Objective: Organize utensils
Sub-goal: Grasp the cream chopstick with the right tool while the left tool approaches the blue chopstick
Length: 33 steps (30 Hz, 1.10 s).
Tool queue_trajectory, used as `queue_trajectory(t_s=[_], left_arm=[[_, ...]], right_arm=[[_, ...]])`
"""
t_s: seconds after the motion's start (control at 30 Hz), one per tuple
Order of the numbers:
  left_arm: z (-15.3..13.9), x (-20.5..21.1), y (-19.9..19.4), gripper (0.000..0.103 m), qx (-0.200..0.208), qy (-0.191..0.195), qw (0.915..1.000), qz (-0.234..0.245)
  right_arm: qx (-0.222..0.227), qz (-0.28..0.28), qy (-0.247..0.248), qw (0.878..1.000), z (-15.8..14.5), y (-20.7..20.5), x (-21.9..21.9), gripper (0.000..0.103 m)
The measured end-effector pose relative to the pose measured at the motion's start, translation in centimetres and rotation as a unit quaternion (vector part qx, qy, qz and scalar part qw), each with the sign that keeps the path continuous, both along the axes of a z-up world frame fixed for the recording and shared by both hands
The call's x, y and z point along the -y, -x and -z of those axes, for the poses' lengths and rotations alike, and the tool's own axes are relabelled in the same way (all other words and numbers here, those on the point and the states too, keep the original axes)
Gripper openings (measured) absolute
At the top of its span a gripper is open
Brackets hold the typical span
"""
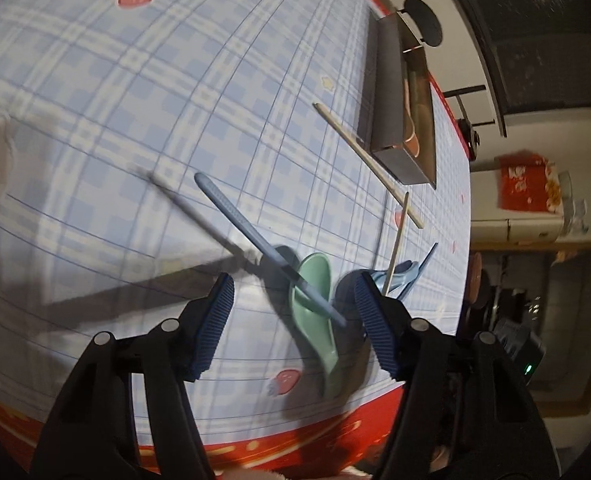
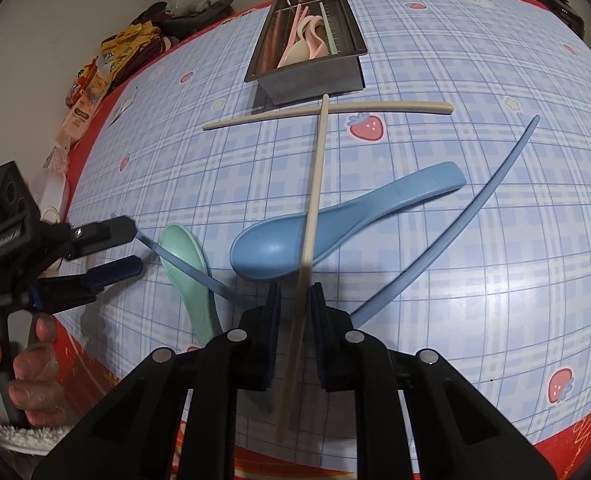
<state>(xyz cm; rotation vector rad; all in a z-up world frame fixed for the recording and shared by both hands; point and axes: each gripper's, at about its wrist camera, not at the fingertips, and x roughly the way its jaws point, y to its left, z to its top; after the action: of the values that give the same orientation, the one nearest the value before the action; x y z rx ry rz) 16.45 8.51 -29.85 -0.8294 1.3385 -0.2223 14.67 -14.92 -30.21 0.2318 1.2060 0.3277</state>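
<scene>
The right gripper [image 2: 295,304] is clamped on a beige chopstick [image 2: 313,200] whose long axis points straight ahead toward the metal tray [image 2: 315,76]. The left gripper [image 1: 293,312], jaws apart, straddles a blue chopstick [image 1: 255,240].

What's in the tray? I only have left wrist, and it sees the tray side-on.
Observer: Pink spoons lie in the tray, heaped near its middle.
Operator: Where's the right hand-held gripper?
Observer: The right hand-held gripper straddles a beige chopstick. The jaws are narrow, with a gap on one side, so I can't tell if it's clamped.
Operator: Is that chopstick clear of the other things?
Observer: No. It crosses over the bowl of the blue spoon, and its far tip meets a second beige chopstick near the tray.
</scene>
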Motion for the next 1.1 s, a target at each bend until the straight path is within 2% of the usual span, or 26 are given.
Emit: queue_trajectory(t_s=[0.17, 0.23, 0.33, 0.43, 0.57, 0.97, 1.1], left_arm=[[-0.3, 2.0, 0.1, 0.046, -0.011, 0.034, 0.9991, 0.021], [0.0, 2.6, 0.2, 0.043, -0.027, 0.063, 0.9975, 0.016], [0.5, 3.0, 0.2, 0.042, -0.045, 0.072, 0.9963, 0.008], [1.1, 3.1, 0.1, 0.034, -0.060, 0.086, 0.9945, -0.010], [1.1, 4.1, -0.3, 0.032, -0.060, 0.079, 0.9949, -0.017], [1.9, 6.1, -1.3, 0.032, -0.067, 0.020, 0.9974, -0.018], [1.9, 6.5, -1.5, 0.031, -0.060, 0.012, 0.9979, -0.018]], right_arm=[[0.000, -0.001, -0.002, 1.000, 0.0, 0.1, 0.1, 0.010], [-0.001, 0.002, -0.005, 1.000, 0.1, 0.1, 0.3, 0.010], [-0.005, 0.002, -0.007, 1.000, 0.2, 0.2, 0.4, 0.009], [-0.005, -0.003, -0.009, 1.000, 0.3, 0.3, 0.5, 0.008], [-0.006, -0.006, -0.015, 1.000, 0.4, 0.4, 0.4, 0.007], [-0.007, -0.016, -0.022, 1.000, 0.5, 0.1, 0.7, 0.007], [-0.008, -0.017, -0.025, 1.000, 0.6, 0.1, 0.8, 0.007]])
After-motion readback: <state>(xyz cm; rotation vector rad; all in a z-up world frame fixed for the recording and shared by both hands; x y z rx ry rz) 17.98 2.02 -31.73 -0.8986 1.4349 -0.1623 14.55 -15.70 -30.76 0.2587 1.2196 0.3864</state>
